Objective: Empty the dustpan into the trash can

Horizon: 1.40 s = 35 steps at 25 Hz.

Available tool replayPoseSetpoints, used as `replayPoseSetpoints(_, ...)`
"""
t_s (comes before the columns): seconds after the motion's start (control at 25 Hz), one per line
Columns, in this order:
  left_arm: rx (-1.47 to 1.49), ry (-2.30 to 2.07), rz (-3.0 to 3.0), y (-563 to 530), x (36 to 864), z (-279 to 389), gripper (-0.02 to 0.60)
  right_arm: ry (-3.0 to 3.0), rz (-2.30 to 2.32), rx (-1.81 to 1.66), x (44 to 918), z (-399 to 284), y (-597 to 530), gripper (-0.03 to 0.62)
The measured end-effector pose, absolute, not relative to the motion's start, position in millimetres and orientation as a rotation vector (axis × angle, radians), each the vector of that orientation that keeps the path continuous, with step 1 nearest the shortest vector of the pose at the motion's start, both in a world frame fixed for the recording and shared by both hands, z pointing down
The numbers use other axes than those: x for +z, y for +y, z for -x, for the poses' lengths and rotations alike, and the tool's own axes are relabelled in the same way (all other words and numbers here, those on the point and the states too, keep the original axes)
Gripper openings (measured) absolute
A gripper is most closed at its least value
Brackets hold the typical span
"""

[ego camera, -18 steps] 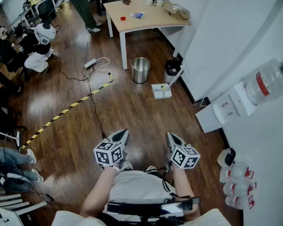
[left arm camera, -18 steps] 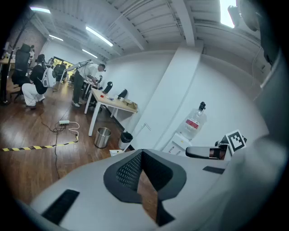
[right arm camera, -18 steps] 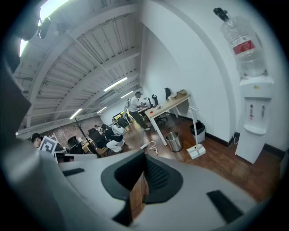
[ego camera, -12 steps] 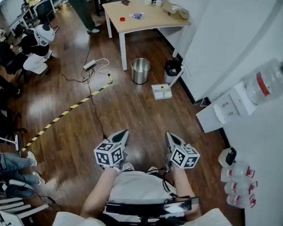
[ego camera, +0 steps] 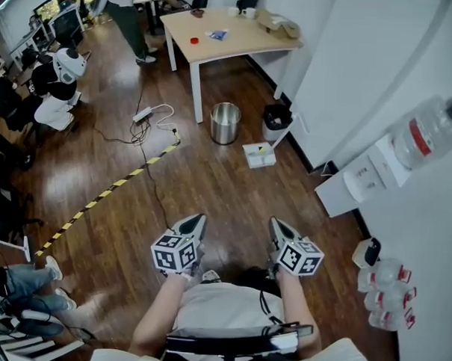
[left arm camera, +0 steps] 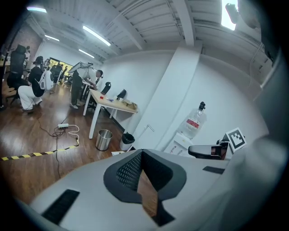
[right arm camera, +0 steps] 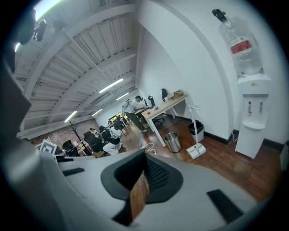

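A white dustpan (ego camera: 258, 154) with a long upright handle sits on the wooden floor by the wall, far ahead of me. Just behind it stands a small black trash can (ego camera: 276, 122), and a silver metal can (ego camera: 225, 123) stands to its left. My left gripper (ego camera: 196, 224) and right gripper (ego camera: 277, 229) hang side by side in front of my body, both shut with nothing between their jaws. The right gripper view shows the dustpan (right arm camera: 196, 150), the black can (right arm camera: 197, 131) and the silver can (right arm camera: 172, 141) beyond my shut right gripper (right arm camera: 144, 155). My left gripper (left arm camera: 142, 153) is shut too.
A wooden table (ego camera: 232, 34) stands behind the cans. A water dispenser (ego camera: 361, 174) and spare water bottles (ego camera: 382, 295) line the right wall. Yellow-black tape (ego camera: 106, 189) and a cable with a power strip (ego camera: 144, 114) lie on the floor at left. People are at the far left.
The cans and dustpan have slid slightly lower in the head view, so I have come a little closer. Both grippers stay shut and side by side.
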<state>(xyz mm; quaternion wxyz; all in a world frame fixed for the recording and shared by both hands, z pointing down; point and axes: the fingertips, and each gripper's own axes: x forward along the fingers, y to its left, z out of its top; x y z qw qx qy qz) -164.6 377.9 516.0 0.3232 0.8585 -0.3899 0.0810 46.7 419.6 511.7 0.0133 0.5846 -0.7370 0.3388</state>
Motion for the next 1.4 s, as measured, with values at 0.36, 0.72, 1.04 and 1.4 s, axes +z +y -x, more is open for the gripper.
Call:
replayPoseSetpoints(0.36, 0.221, -1.006, -2.251, 357, 522, 160, -0.006, -2.265, -1.860, 1.108, 525, -53, 403, 0.008)
replayPoseSetpoints(0.72, 0.237, -1.035, -2.266, 273, 524, 131, -0.006, -2.291, -1.871, 1.099, 538, -80, 307, 0.008)
replayPoseSetpoints(1.04, 0.234, -1.064, -2.241, 134, 519, 76, -0.006, -2.367, -1.837, 1.016, 527, -133, 149, 0.011)
replayPoseSetpoints(1.4, 0.252, -1.134, -2.205, 6, 522, 14, -0.006, -2.362, -1.685, 1.034, 538, -178, 17, 0.011)
